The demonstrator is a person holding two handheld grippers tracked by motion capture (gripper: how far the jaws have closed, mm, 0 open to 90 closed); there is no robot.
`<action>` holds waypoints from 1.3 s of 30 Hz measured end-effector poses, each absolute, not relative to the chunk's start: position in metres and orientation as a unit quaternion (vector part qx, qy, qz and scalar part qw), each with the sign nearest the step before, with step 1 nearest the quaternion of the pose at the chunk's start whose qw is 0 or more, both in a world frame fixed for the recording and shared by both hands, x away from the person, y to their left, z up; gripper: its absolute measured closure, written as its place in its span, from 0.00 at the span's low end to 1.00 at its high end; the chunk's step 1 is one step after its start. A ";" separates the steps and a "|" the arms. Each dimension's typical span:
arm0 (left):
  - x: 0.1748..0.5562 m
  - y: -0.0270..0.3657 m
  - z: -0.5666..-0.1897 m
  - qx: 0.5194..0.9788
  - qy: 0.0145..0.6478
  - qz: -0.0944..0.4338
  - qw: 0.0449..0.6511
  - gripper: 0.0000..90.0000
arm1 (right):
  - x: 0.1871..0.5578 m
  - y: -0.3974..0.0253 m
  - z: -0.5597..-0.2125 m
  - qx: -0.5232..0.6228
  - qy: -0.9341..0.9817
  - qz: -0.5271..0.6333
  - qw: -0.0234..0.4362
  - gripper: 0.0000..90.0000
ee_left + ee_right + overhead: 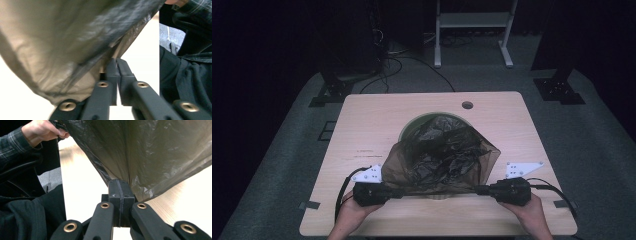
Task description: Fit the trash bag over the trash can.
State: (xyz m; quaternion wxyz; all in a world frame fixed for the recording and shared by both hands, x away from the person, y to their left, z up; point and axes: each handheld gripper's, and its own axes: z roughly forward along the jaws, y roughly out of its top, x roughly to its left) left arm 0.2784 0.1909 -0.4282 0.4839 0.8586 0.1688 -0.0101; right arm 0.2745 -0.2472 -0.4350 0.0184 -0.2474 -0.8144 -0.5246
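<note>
A thin, dark, see-through plastic bag [442, 157] is stretched over a round green bin [412, 125] at the middle of the wooden table [372, 115]. My left gripper [399, 191] is shut on the bag's near left edge. My right gripper [479, 190] is shut on its near right edge. In the left gripper view the jaws [116, 63] are closed together, pinching the bag [62, 37] where its film gathers. The right gripper [119, 185] view shows the same pinch, with the bag [155, 152] fanning upward and the other hand [42, 130] far off at the top left.
A small cable hole [467, 105] sits near the table's far edge. A white frame [472, 30], black stand feet [559, 90] and loose cables [387, 65] are on the floor behind the table. The person's dark clothing [190, 82] is close behind both grippers.
</note>
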 end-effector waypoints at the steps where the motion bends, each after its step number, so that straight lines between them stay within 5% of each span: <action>1: 0.278 0.191 -0.428 0.859 0.169 -0.010 0.484 0.86 | 0.275 -0.247 -0.435 -0.247 -0.814 -0.525 0.018 0.99; 2: 0.275 0.192 -0.426 0.857 0.163 -0.007 0.488 0.86 | 0.273 -0.249 -0.433 -0.245 -0.812 -0.529 0.010 0.87; 3: 0.272 0.194 -0.423 0.855 0.156 -0.009 0.494 0.74 | 0.271 -0.255 -0.426 -0.248 -0.804 -0.540 0.002 0.78; 8: 0.252 0.213 -0.398 0.838 0.118 -0.012 0.532 0.60 | 0.261 -0.271 -0.398 -0.234 -0.783 -0.575 -0.037 0.75; 14: 0.243 0.232 -0.368 0.824 0.109 0.030 0.555 0.56 | 0.262 -0.277 -0.365 -0.223 -0.768 -0.595 -0.083 0.70; 20: 0.263 0.247 -0.349 0.802 0.142 0.070 0.576 0.46 | 0.293 -0.269 -0.327 -0.211 -0.758 -0.605 -0.120 0.67; 28: 0.287 0.237 -0.358 0.794 0.147 0.043 0.588 0.38 | 0.327 -0.249 -0.311 -0.207 -0.758 -0.604 -0.133 0.63; 29: 0.287 0.237 -0.358 0.794 0.147 0.043 0.588 0.38 | 0.327 -0.249 -0.311 -0.207 -0.758 -0.604 -0.133 0.63; 30: 0.290 0.233 -0.361 0.801 0.140 0.026 0.582 0.43 | 0.333 -0.245 -0.311 -0.208 -0.759 -0.603 -0.128 0.74; 31: 0.290 0.233 -0.361 0.801 0.140 0.026 0.582 0.52 | 0.333 -0.245 -0.311 -0.208 -0.759 -0.603 -0.128 0.74; 32: 0.291 0.231 -0.363 0.803 0.135 0.021 0.579 0.64 | 0.336 -0.242 -0.311 -0.202 -0.760 -0.605 -0.121 0.87; 33: 0.292 0.229 -0.364 0.806 0.131 0.017 0.577 0.64 | 0.336 -0.242 -0.311 -0.202 -0.760 -0.605 -0.121 0.87; 34: 0.295 0.226 -0.365 0.812 0.127 0.011 0.569 0.85 | 0.340 -0.240 -0.311 -0.201 -0.762 -0.604 -0.117 0.99; 37: 0.299 0.226 -0.365 0.810 0.128 0.010 0.572 0.99 | 0.343 -0.240 -0.312 -0.207 -0.762 -0.603 -0.111 1.00; 39: 0.308 0.230 -0.363 0.803 0.141 0.016 0.579 1.00 | 0.348 -0.242 -0.312 -0.217 -0.758 -0.605 -0.110 1.00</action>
